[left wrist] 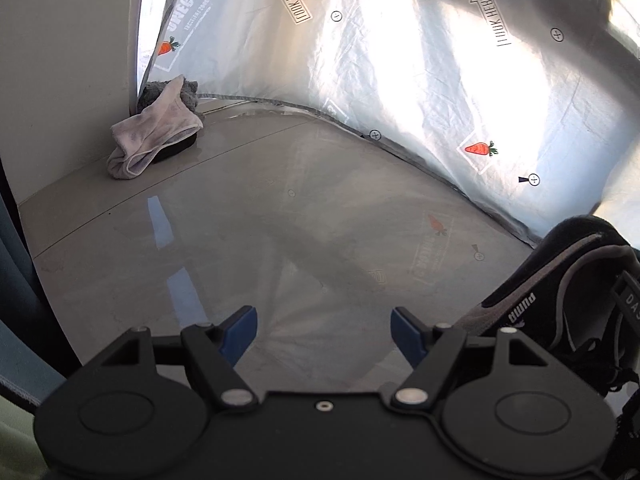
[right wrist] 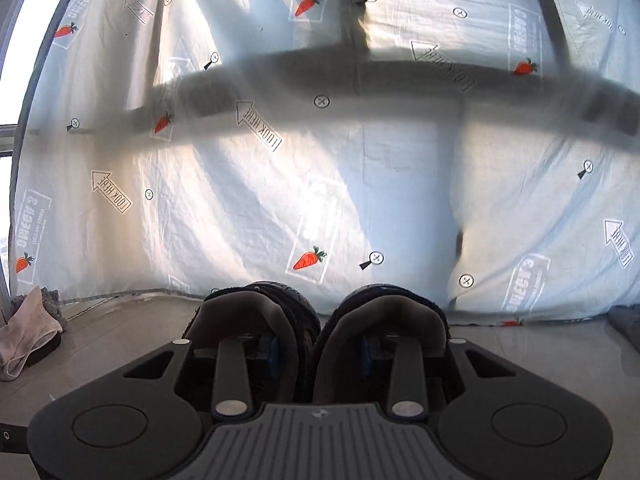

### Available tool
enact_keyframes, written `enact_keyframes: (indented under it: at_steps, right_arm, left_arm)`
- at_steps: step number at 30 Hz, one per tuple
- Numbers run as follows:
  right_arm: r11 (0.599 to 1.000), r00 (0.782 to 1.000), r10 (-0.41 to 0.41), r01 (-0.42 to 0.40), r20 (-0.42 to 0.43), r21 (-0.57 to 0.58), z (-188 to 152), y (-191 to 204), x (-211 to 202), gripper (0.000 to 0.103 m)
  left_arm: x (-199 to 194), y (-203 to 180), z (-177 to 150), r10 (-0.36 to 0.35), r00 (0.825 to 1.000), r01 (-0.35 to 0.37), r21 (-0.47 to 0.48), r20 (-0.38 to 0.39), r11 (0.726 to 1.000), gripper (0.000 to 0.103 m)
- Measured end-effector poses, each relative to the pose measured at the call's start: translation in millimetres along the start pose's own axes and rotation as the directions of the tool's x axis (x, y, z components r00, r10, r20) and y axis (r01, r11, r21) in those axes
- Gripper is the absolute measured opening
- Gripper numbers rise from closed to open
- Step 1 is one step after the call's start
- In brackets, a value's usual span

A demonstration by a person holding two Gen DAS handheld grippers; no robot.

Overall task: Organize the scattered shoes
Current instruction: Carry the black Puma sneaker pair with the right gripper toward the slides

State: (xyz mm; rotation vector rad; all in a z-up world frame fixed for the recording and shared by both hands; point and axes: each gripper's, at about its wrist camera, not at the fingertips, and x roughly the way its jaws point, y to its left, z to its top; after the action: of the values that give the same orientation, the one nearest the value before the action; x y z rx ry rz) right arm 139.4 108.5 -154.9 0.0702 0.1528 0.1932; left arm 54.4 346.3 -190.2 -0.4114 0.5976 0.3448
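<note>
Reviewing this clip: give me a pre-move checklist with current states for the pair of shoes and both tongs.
1. Right tongs gripping both black shoes: ok, one finger sits inside each shoe.
2. Shoes side by side: ok, heels level.
3. Left tongs free: ok, open and empty.
4. Floor ahead clear: ok, bare tile.
5. Towel out of path: ok, it lies in the corner.
6. Shoes resting on floor: cannot tell.

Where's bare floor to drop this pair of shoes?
Bare floor ahead of the open left gripper, bordered by the printed sheet behind and the cloth pile in the far-left corner. Crowded: that corner, and beside the shoe at right. The right gripper holds both shoes.
</note>
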Motion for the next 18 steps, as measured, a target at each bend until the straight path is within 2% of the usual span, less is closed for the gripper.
enact_keyframes:
  at_steps: [2,6,8,13,18]
  right_arm:
    - [1.000,0.998,-0.016,0.017,0.054,-0.017,9,-15,-8,0.034]
    - [0.996,0.991,-0.086,0.087,0.103,-0.010,22,-65,-13,0.034]
    - [0.989,0.982,-0.146,0.146,0.118,0.012,26,-101,-18,0.034]
    - [0.964,0.958,-0.267,0.264,0.109,0.045,24,-193,-48,0.034]
    - [0.928,0.926,-0.373,0.372,0.052,0.021,8,-298,-103,0.034]
  left_arm:
    - [-5,-18,-4,-0.031,1.000,0.031,0.029,0.005,0.999,0.074]
    - [-13,-56,-17,-0.085,0.996,0.085,0.079,-0.007,0.993,0.074]
    - [-16,-76,-23,-0.112,0.994,0.112,0.103,-0.014,0.988,0.074]
    - [-24,-126,-42,-0.170,0.985,0.174,0.153,-0.042,0.973,0.074]
    - [-36,-210,-81,-0.243,0.967,0.255,0.208,-0.080,0.944,0.074]
